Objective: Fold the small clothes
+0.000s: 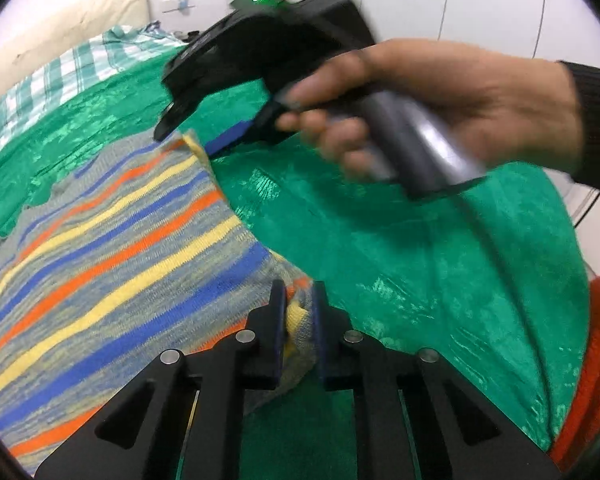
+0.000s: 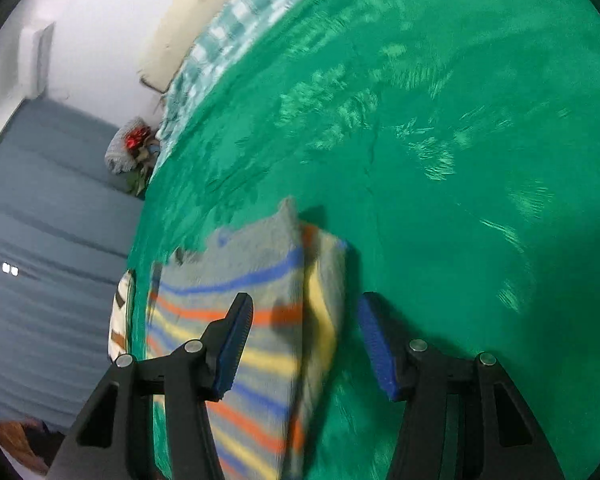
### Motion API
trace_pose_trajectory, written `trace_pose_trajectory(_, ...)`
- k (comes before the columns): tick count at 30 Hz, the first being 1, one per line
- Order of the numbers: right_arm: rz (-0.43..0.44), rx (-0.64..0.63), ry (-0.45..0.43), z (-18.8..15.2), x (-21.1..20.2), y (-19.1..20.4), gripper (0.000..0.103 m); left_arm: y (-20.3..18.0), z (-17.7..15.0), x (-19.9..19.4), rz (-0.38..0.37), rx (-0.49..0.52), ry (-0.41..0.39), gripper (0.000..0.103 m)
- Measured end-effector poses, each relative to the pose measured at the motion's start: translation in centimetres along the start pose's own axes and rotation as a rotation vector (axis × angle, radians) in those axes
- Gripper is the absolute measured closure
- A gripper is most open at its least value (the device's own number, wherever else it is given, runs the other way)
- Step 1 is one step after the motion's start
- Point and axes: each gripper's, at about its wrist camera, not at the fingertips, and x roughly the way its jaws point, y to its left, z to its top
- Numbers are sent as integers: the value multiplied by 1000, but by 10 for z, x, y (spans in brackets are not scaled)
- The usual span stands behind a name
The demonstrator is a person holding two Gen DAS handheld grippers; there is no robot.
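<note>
A striped knit garment in grey, blue, orange and yellow lies on a green blanket. My left gripper is shut on the garment's near corner. In the left wrist view my right gripper hovers over the garment's far corner, held by a hand; it is blurred. In the right wrist view my right gripper is open, its blue pads straddling the folded edge of the garment without touching it.
The green blanket covers a bed. A green checked sheet and a cream pillow lie at the far end. An orange cloth sits at the right edge. A grey floor lies beside the bed.
</note>
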Motion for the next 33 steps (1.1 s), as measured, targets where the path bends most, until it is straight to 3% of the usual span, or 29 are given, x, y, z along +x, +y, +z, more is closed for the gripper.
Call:
trace_pose_trajectory(1, 6, 5, -7, 2, 3, 1, 62, 2, 0, 0, -13, -10, 0, 93)
trace_pose_trajectory(2, 1, -7, -4, 3, 8, 5, 95, 6, 1, 0, -23, -22, 0, 93)
trace_pose_trajectory(4, -79, -50, -1, 4, 12, 19, 94, 12, 1, -7, -42, -59, -17, 94)
trace_pose_trajectory(7, -125, -97, -33, 0, 1, 47, 94, 28, -3, -38, -71, -152, -82, 94)
trace_pose_trajectory(13, -44, -183, -32, -1, 0, 132, 94, 97, -43, -125, -46, -413, -213, 94)
trace_pose_trajectory(17, 25, -220, 6, -7, 44, 200, 94, 150, -87, -166, 32, -573, -252, 94)
trace_pose_trajectory(22, 19, -259, 78, -22, 119, 256, 94, 195, -138, -183, 97, -740, -254, 94)
trace_pose_trajectory(28, -18, -264, 126, -41, 190, 287, 94, 225, -168, -181, 141, -861, -237, 94)
trace_pose_trajectory(32, -15, -219, 146, -49, 220, 285, 93, 231, -182, -182, 165, -895, -224, 93)
trace_pose_trajectory(33, -2, -192, 149, -51, 228, 283, 87, 233, -184, -181, 167, -894, -210, 92)
